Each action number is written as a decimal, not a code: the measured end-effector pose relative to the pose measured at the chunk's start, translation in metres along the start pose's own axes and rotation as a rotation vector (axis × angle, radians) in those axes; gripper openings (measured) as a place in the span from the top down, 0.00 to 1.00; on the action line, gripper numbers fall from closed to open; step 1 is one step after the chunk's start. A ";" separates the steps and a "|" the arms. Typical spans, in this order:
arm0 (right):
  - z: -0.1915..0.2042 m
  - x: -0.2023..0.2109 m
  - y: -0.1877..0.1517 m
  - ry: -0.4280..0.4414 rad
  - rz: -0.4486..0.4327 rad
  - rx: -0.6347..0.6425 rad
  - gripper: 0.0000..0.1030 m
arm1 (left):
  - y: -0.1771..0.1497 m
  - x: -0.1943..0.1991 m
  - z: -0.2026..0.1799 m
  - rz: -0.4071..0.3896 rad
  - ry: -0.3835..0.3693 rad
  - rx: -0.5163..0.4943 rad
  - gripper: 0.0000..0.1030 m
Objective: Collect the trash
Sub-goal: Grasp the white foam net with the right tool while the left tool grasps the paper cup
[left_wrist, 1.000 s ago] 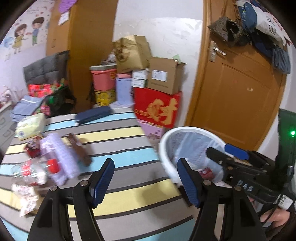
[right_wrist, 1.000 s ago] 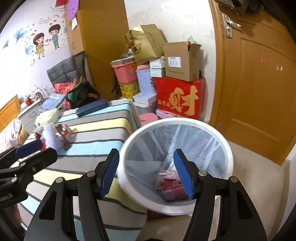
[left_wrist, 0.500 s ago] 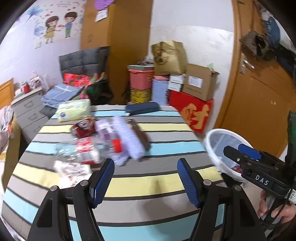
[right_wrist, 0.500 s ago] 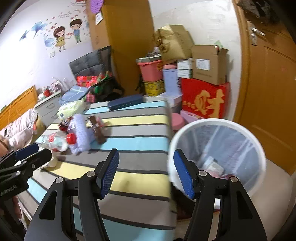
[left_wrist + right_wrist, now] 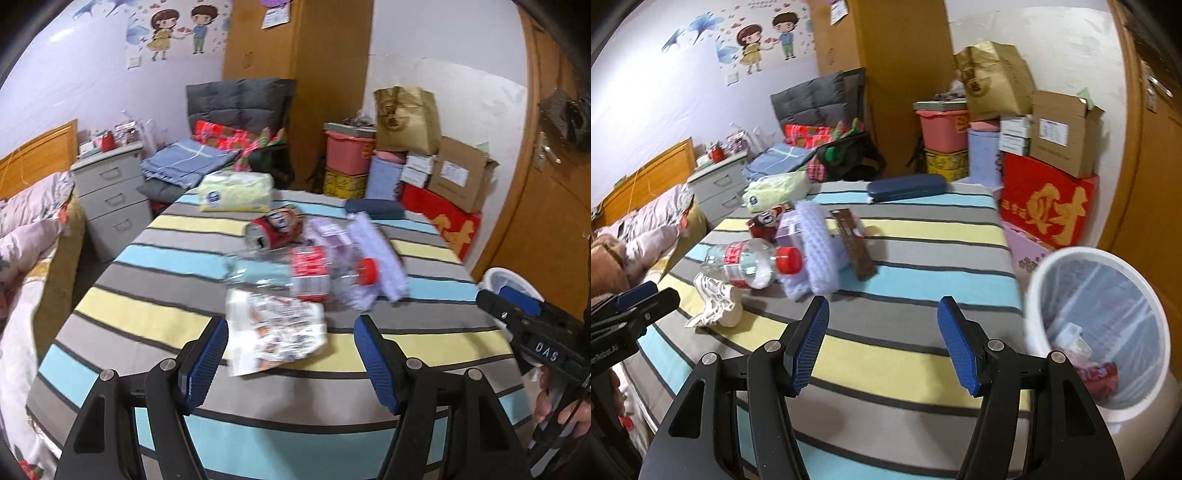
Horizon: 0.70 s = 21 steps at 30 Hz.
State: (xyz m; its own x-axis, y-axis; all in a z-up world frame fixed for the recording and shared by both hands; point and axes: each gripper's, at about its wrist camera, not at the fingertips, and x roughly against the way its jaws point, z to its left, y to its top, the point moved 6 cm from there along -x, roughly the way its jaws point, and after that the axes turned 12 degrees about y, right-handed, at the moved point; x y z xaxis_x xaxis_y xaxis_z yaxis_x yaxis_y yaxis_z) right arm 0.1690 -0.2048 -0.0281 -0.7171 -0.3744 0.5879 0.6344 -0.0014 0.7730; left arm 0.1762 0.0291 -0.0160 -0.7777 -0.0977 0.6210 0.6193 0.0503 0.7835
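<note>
Both grippers stand open over the striped table [image 5: 155, 314] with nothing between their pads: the left gripper [image 5: 290, 360] has its jaws spread just short of the crumpled printed wrapper [image 5: 275, 332], and the right gripper [image 5: 882, 345] hangs empty above bare stripes. The step in hand looks like the reach for another piece of trash, since the white bin [image 5: 1097, 332], standing off the table's right edge, already holds some packaging. Taking the plastic bottle [image 5: 295, 273] with the red cap as the landmark: the wrapper lies just in front of it on the near side, the red can [image 5: 275, 230] lies on its side just behind it, a lilac knitted piece [image 5: 816, 251] and a purple pack crowd against its cap end, and a brown bar wrapper [image 5: 853, 243] rests beyond those. The yellow tissue pack [image 5: 234, 192] and the dark blue case [image 5: 907, 186] sit well behind it. The next move probably calls for the left gripper to drop over the wrapper and pinch it low, because the thin, crushed sheet may slip or drag the bottle along.
</note>
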 end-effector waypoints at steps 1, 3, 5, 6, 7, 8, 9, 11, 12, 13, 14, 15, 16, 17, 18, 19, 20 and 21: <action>0.004 -0.005 0.001 0.003 0.010 0.008 0.39 | -0.001 -0.003 0.005 0.007 0.006 0.007 0.32; 0.010 -0.012 0.003 0.013 0.018 0.025 0.39 | -0.003 -0.009 0.015 0.015 0.014 0.014 0.32; 0.016 -0.020 0.006 0.018 0.029 0.043 0.39 | -0.004 -0.019 0.024 0.035 0.017 0.019 0.30; 0.019 -0.025 0.007 0.018 0.036 0.054 0.39 | -0.004 -0.023 0.026 0.044 0.014 0.022 0.30; 0.022 -0.029 0.008 0.020 0.040 0.060 0.39 | -0.004 -0.029 0.029 0.056 0.005 0.026 0.30; 0.024 -0.033 0.009 0.025 0.044 0.060 0.39 | -0.003 -0.032 0.030 0.061 0.004 0.026 0.30; 0.025 -0.037 0.010 0.036 0.049 0.060 0.39 | -0.003 -0.036 0.030 0.062 0.001 0.020 0.30; 0.026 -0.045 0.012 0.041 0.060 0.059 0.39 | -0.001 -0.046 0.030 0.077 -0.011 0.001 0.30; 0.025 -0.049 0.014 0.039 0.066 0.056 0.39 | -0.001 -0.052 0.030 0.091 -0.021 0.000 0.30; 0.024 -0.052 0.015 0.037 0.068 0.054 0.39 | -0.001 -0.056 0.029 0.102 -0.035 0.001 0.30; 0.023 -0.055 0.016 0.031 0.072 0.047 0.39 | -0.001 -0.060 0.029 0.109 -0.047 0.002 0.30; 0.022 -0.057 0.017 0.035 0.075 0.039 0.39 | 0.000 -0.062 0.027 0.106 -0.050 -0.005 0.30; 0.023 -0.059 0.018 0.047 0.075 0.037 0.39 | 0.001 -0.064 0.026 0.101 -0.050 -0.019 0.30; 0.024 -0.062 0.019 0.060 0.075 0.037 0.39 | 0.002 -0.067 0.025 0.103 -0.054 -0.030 0.30; 0.025 -0.064 0.020 0.069 0.078 0.037 0.39 | 0.003 -0.070 0.024 0.110 -0.064 -0.032 0.30; 0.026 -0.068 0.020 0.071 0.083 0.040 0.39 | 0.003 -0.074 0.023 0.121 -0.076 -0.030 0.30; 0.026 -0.071 0.021 0.063 0.091 0.043 0.39 | 0.005 -0.079 0.023 0.128 -0.075 -0.030 0.30; 0.027 -0.075 0.022 0.060 0.097 0.047 0.39 | 0.006 -0.082 0.023 0.128 -0.071 -0.042 0.30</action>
State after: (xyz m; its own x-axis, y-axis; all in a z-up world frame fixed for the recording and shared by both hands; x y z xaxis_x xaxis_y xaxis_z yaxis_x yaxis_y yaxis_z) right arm 0.2288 -0.1519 -0.0484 -0.6334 -0.4254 0.6464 0.6848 0.0808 0.7242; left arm 0.2410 0.0602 -0.0617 -0.6970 -0.0224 0.7168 0.7166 0.0161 0.6973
